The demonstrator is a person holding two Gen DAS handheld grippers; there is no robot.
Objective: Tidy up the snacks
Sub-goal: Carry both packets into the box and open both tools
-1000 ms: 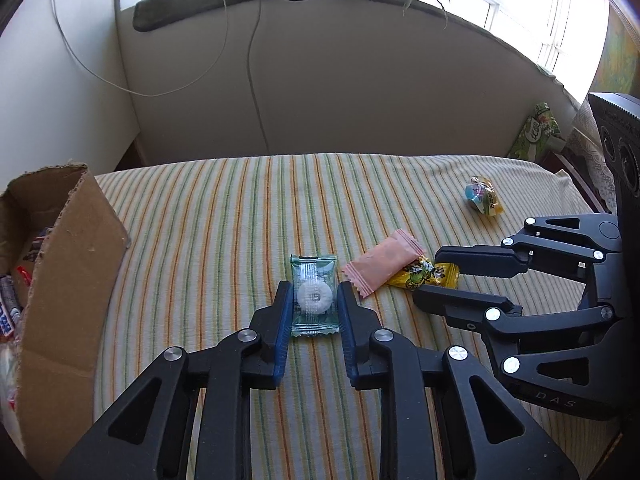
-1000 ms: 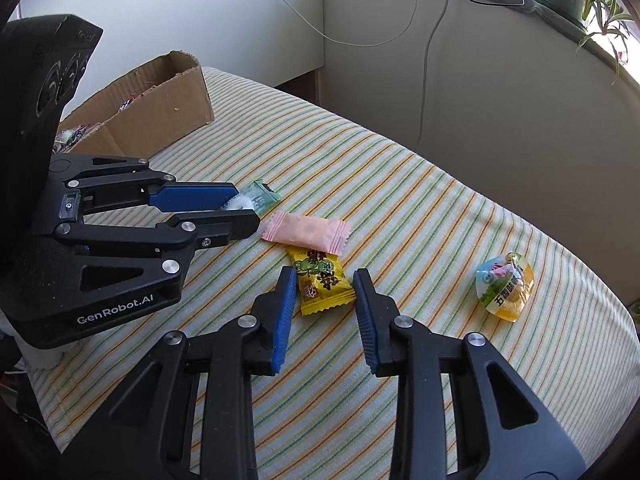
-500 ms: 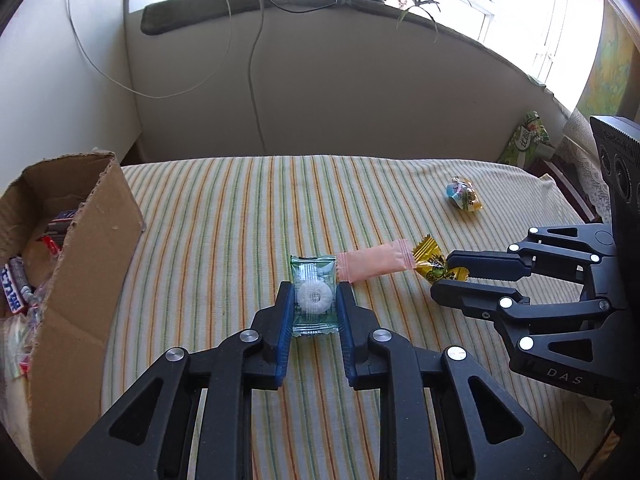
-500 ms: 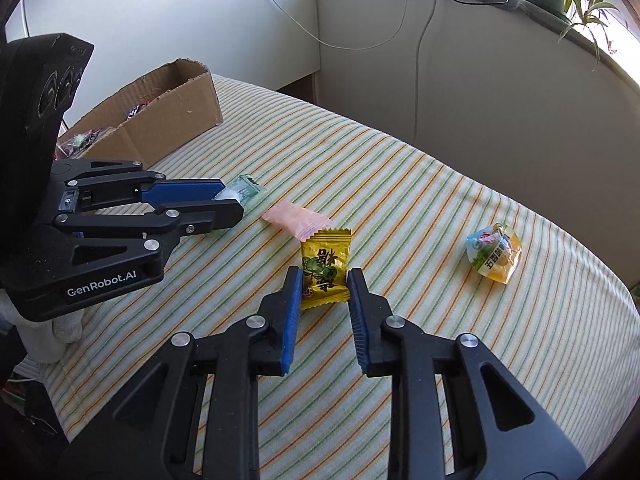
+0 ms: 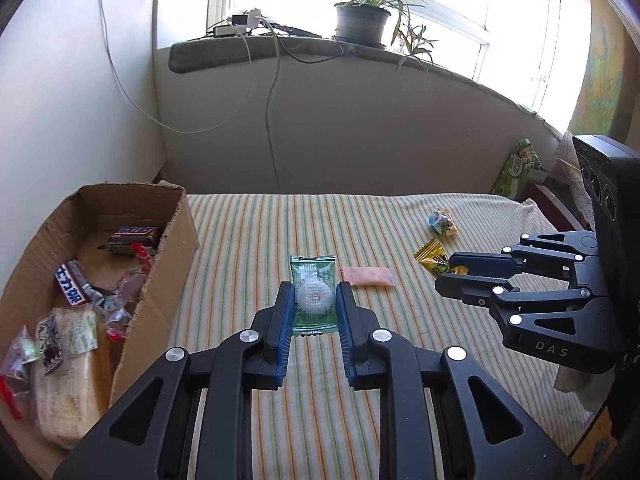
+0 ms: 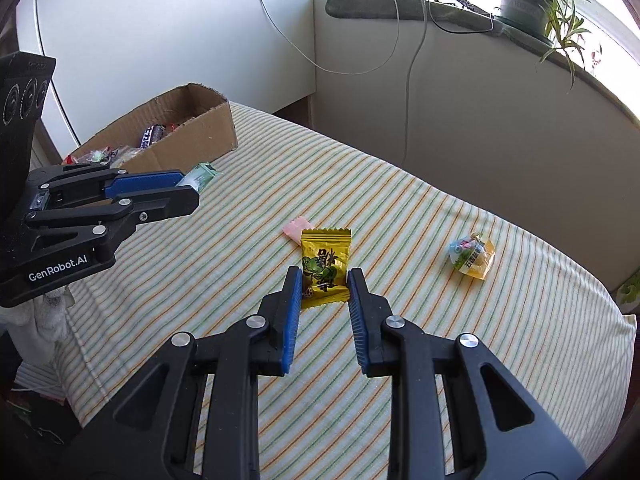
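My left gripper [image 5: 313, 300] is shut on a green packet with a white round candy [image 5: 312, 294] and holds it above the striped cloth; it also shows in the right wrist view [image 6: 188, 190]. My right gripper [image 6: 322, 280] is shut on a yellow candy packet [image 6: 325, 266], lifted off the cloth; in the left wrist view the right gripper [image 5: 450, 269] shows at right. A pink packet [image 5: 366, 276] and a clear yellow-blue sweet [image 5: 442, 222] lie on the cloth. The cardboard box [image 5: 168, 248] at left holds several snacks.
The striped cloth [image 6: 440, 240] covers a table that ends at a low wall under a windowsill with a potted plant [image 5: 362, 20] and cables. A green packet [image 5: 516, 168] stands at the far right edge.
Both grippers have risen with their packets. The left one has swung toward the box, which now shows its contents. The yellow packet has left the cloth beside the pink one.
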